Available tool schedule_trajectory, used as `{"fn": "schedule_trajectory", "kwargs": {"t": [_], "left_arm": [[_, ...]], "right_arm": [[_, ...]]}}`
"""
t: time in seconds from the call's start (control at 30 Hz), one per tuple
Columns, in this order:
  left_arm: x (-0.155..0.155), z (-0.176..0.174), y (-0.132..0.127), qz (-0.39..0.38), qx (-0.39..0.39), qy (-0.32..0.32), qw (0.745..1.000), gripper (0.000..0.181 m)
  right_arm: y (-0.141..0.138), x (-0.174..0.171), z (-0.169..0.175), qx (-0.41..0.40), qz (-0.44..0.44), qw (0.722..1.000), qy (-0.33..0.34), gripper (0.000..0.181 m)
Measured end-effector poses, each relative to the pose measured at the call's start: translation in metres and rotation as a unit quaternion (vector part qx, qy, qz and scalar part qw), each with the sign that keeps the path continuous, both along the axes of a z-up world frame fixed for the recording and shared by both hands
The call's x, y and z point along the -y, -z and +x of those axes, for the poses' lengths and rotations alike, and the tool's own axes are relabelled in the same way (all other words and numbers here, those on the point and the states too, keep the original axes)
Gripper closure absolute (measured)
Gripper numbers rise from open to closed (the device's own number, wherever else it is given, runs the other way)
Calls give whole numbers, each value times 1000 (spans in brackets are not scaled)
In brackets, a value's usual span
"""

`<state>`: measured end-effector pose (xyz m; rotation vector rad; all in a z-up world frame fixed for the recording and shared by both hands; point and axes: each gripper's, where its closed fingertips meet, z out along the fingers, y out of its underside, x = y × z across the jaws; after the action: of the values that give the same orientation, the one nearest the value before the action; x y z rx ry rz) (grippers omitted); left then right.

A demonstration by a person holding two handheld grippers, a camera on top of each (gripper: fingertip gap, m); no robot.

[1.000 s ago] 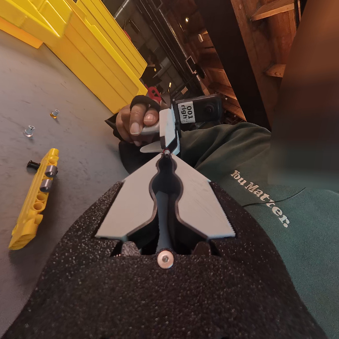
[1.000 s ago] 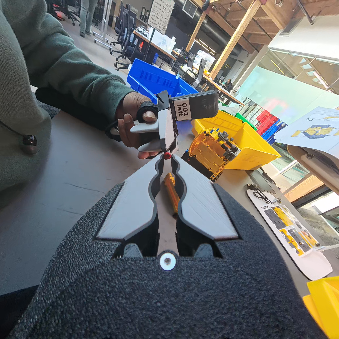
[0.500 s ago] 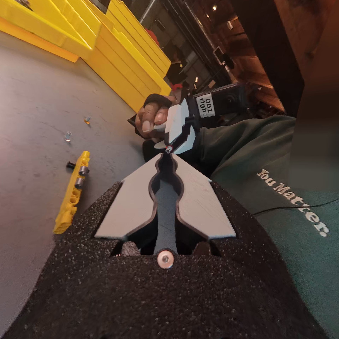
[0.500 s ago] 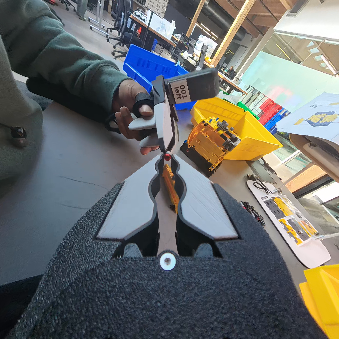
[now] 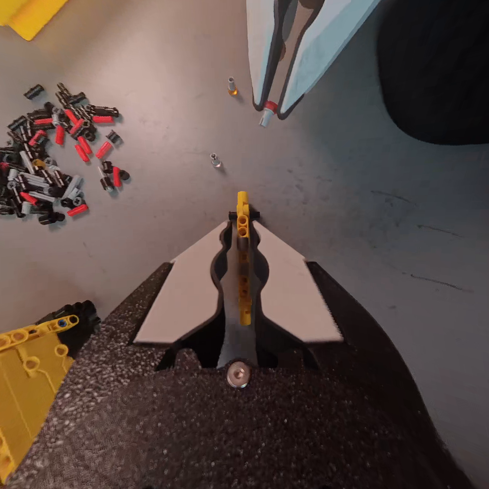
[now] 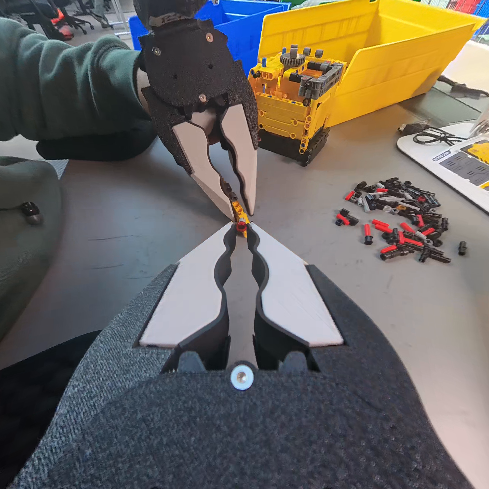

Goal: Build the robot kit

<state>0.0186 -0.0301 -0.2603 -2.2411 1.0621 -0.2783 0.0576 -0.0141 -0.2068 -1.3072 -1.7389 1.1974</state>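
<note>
A long yellow beam (image 5: pixel 243 230) with holes and a black cross pin lies on the grey table (image 5: pixel 357 238). My left gripper (image 5: pixel 243 223) points down over it, jaws slightly apart, one finger on each side of the beam's end. In the right wrist view the left gripper (image 6: pixel 241 214) straddles the beam (image 6: pixel 239 209). My right gripper (image 6: pixel 242 225) is shut on a small red pin (image 6: pixel 241 227) and holds it right at the beam's near end. The left wrist view shows the right gripper (image 5: pixel 268 112) from above, with the red pin's (image 5: pixel 269 105) pale tip sticking out.
A pile of black, red and grey pins (image 6: pixel 397 219) lies to the right. A half-built yellow model (image 6: pixel 291 105) stands behind, before a yellow bin (image 6: pixel 383 53) and a blue bin (image 6: pixel 238 23). Two small loose pins (image 5: pixel 215 160) (image 5: pixel 231 86) lie near. An instruction sheet (image 6: pixel 463 164) is far right. There is about 7 centimetres between the tips of the two grippers.
My left gripper has swung from facing the right gripper down to the table, parted its jaws and come over the yellow beam. My right gripper has lowered the red pin to the beam's end.
</note>
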Motion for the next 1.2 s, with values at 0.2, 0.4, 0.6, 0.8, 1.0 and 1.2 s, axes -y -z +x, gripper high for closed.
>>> {"fn": "schedule_trajectory", "kwargs": {"t": [0.2,0.4,0.6,0.8,1.0,1.2], "left_arm": [[5,21,-14,9,111,31,993,175],[19,35,-38,37,187,67,979,175],[23,39,-36,45,167,75,982,175],[25,40,-24,51,101,78,991,175],[28,48,-23,77,100,98,987,175],[28,66,-53,93,186,106,972,175]], "right_arm": [[1,9,2,-1,4,1000,-25,174],[-8,25,3,-15,-29,998,-63,174],[-4,28,5,-5,-23,997,-71,174],[7,32,8,30,0,996,-82,175],[4,38,11,31,-30,994,-101,175],[-23,36,13,-20,-127,985,-112,175]]}}
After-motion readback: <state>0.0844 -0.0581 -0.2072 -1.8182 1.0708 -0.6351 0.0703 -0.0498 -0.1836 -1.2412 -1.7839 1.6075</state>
